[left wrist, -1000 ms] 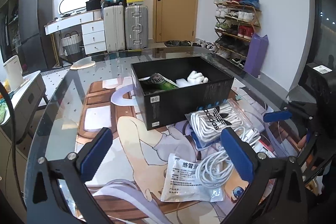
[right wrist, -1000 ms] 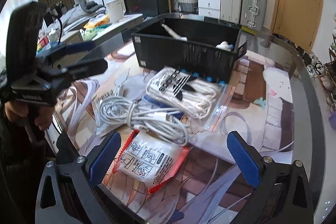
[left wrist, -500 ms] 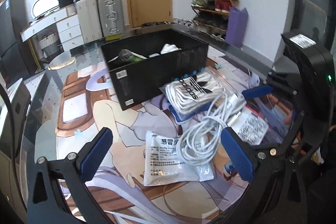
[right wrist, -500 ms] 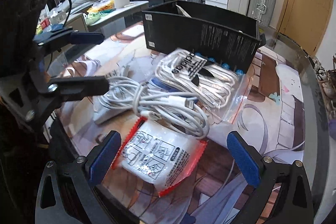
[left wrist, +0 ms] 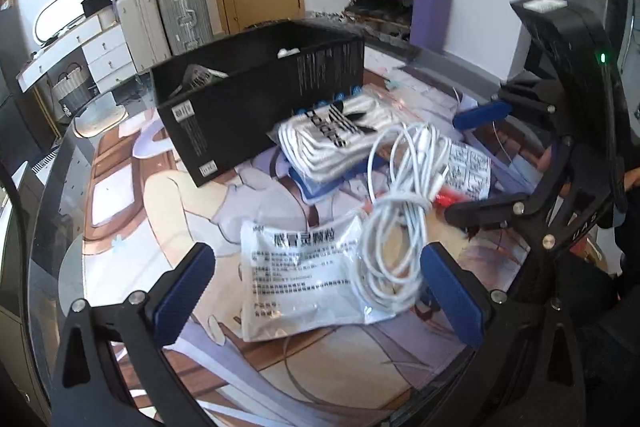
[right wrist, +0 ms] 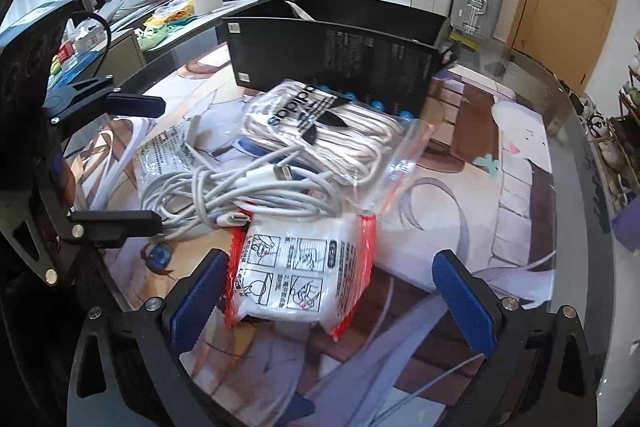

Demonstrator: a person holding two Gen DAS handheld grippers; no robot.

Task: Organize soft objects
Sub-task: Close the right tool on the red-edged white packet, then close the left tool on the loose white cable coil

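Both grippers open | left gripper [left wrist: 316, 291] over cable [left wrist: 394, 223] | right gripper [right wrist: 332, 301] straddles packet [right wrist: 298, 277]

The left gripper [left wrist: 320, 291] hung wide open over the bench [left wrist: 120, 227], its blue fingers [left wrist: 184, 291] flanking a white sachet [left wrist: 296, 267] and a coiled white cable [left wrist: 396, 223] that lay partly on the sachet. Beyond them a clear bag [left wrist: 340, 139] with black logo print leaned against a black box [left wrist: 256, 107]. At the right, the right gripper [left wrist: 476, 163] stood open, one finger above and one below a red-edged pack [left wrist: 468, 175].
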